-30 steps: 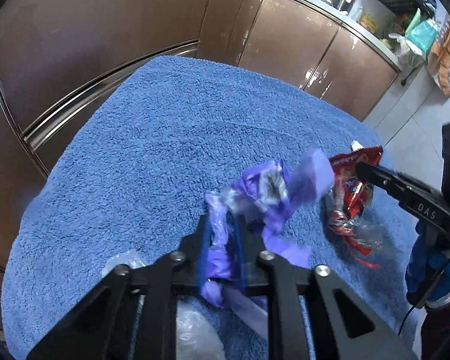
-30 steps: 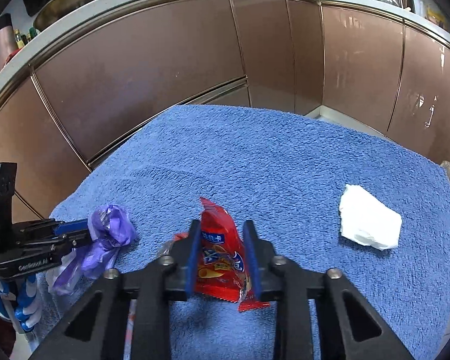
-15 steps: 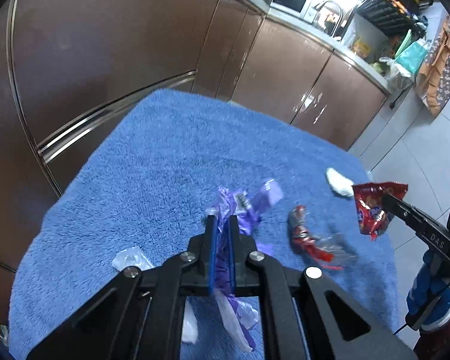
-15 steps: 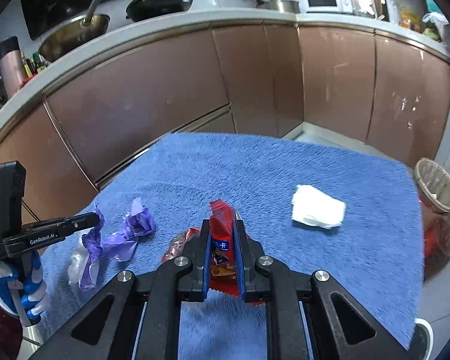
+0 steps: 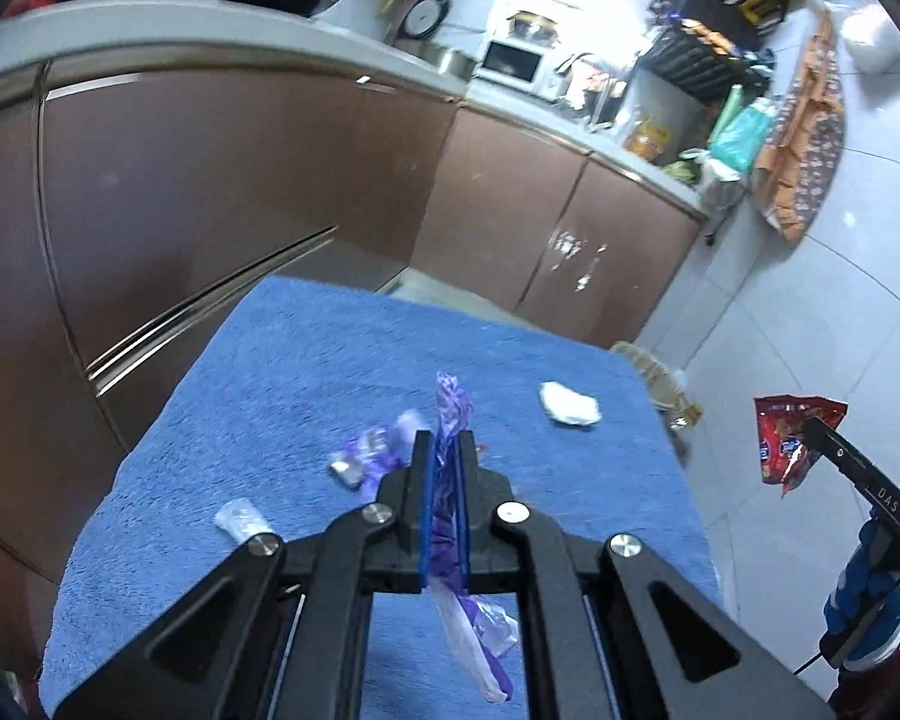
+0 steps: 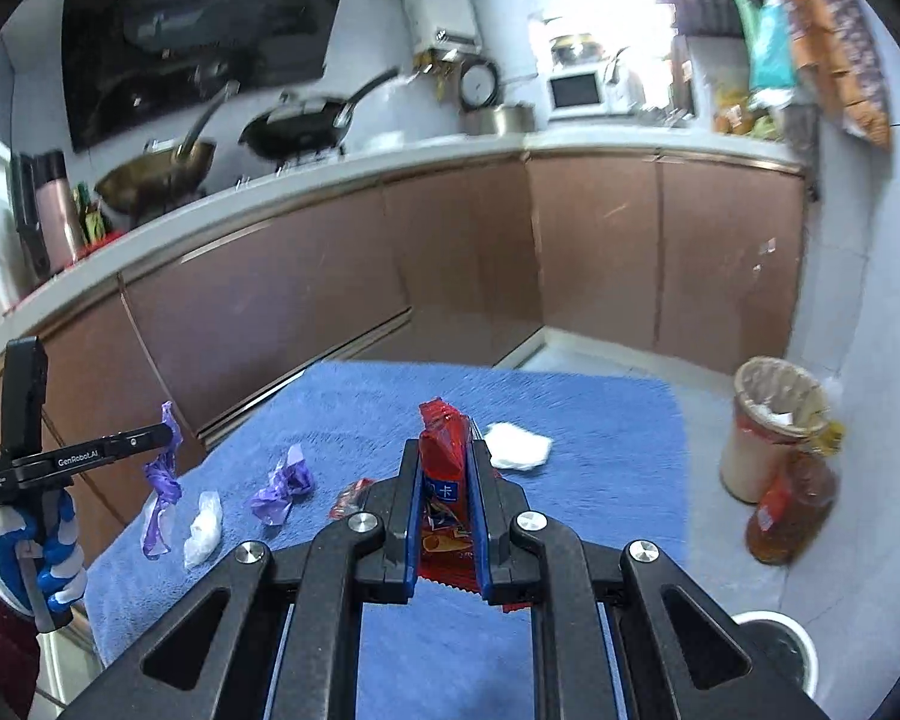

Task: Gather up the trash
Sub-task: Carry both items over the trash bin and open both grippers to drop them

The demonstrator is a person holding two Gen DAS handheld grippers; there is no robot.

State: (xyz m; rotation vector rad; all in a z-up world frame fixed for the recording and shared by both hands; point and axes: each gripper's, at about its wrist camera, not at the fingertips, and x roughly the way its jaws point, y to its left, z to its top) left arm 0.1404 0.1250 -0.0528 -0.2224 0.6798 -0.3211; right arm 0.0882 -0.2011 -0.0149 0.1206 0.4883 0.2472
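Note:
My left gripper (image 5: pixel 445 441) is shut on a purple plastic wrapper (image 5: pixel 450 414) and holds it high above the blue towel (image 5: pixel 306 360); it also shows in the right wrist view (image 6: pixel 163 438). My right gripper (image 6: pixel 446 453) is shut on a red snack bag (image 6: pixel 444 438), lifted above the towel (image 6: pixel 600 420); the bag also shows in the left wrist view (image 5: pixel 786 441). On the towel lie a second purple wrapper (image 6: pixel 282 489), a clear plastic scrap (image 6: pixel 205 525), a small red scrap (image 6: pixel 349 495) and a white crumpled tissue (image 6: pixel 517 446).
A beige trash bin (image 6: pixel 765 426) stands on the tiled floor right of the towel, with an amber bottle (image 6: pixel 792 507) beside it. Brown kitchen cabinets (image 6: pixel 450 264) run behind the towel. A white round container (image 6: pixel 777 639) sits at the lower right.
Both grippers have risen well above the towel with their wrappers. Part of the purple wrapper and a red scrap stayed on the towel. The bin has come into view.

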